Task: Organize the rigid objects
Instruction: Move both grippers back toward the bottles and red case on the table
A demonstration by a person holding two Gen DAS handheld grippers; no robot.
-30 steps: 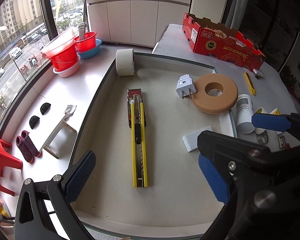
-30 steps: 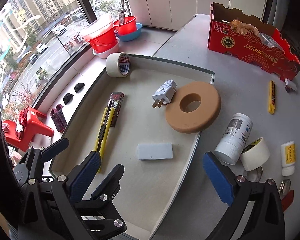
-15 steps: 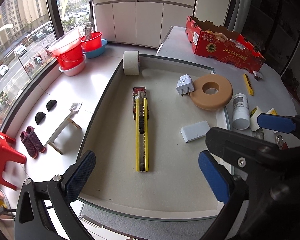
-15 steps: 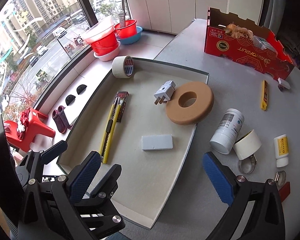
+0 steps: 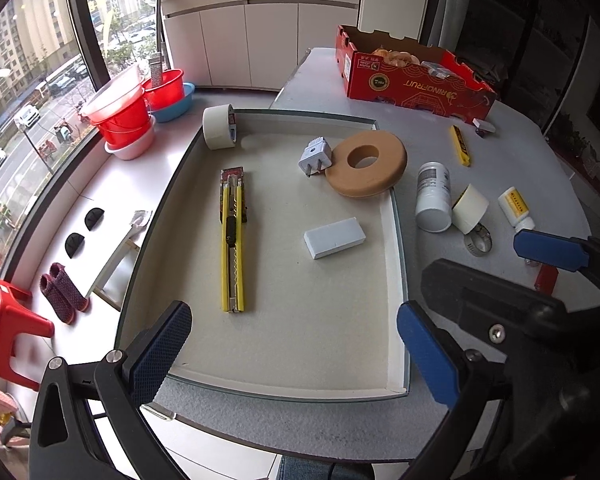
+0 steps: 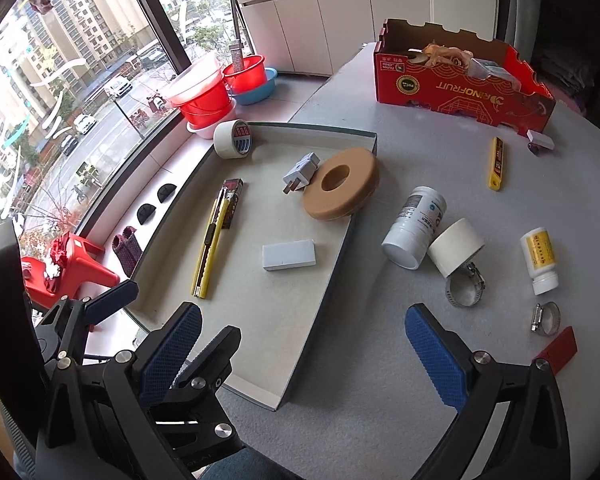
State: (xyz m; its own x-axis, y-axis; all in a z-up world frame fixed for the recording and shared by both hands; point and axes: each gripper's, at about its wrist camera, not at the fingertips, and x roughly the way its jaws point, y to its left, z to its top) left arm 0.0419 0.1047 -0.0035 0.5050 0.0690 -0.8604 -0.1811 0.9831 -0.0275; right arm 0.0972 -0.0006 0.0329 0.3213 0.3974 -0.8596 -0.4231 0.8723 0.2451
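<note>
A shallow white tray (image 5: 398, 264) (image 6: 332, 280) holds a long yellow utility knife (image 5: 232, 236) (image 6: 214, 236), a white block (image 5: 334, 237) (image 6: 288, 254), a white plug adapter (image 5: 315, 157) (image 6: 300, 174), a tan foam ring (image 5: 366, 169) (image 6: 342, 190) over its right rim and a tape roll (image 5: 219, 127) (image 6: 236, 138) at its far corner. My left gripper (image 5: 296, 350) is open above the tray's near edge. My right gripper (image 6: 302, 354) is open and empty over the tray's near right corner.
On the grey table right of the tray lie a white bottle (image 6: 416, 226), a white tape roll (image 6: 456, 248), a small yellow-label bottle (image 6: 540, 260), hose clamps (image 6: 466, 292), a small yellow knife (image 6: 497, 164) and a red piece (image 6: 558, 348). A red cardboard box (image 6: 460, 88) stands at the back.
Both grippers have pulled back and up from the tray, so more of the table and the tray's near edge shows. Nothing on the table moved.
</note>
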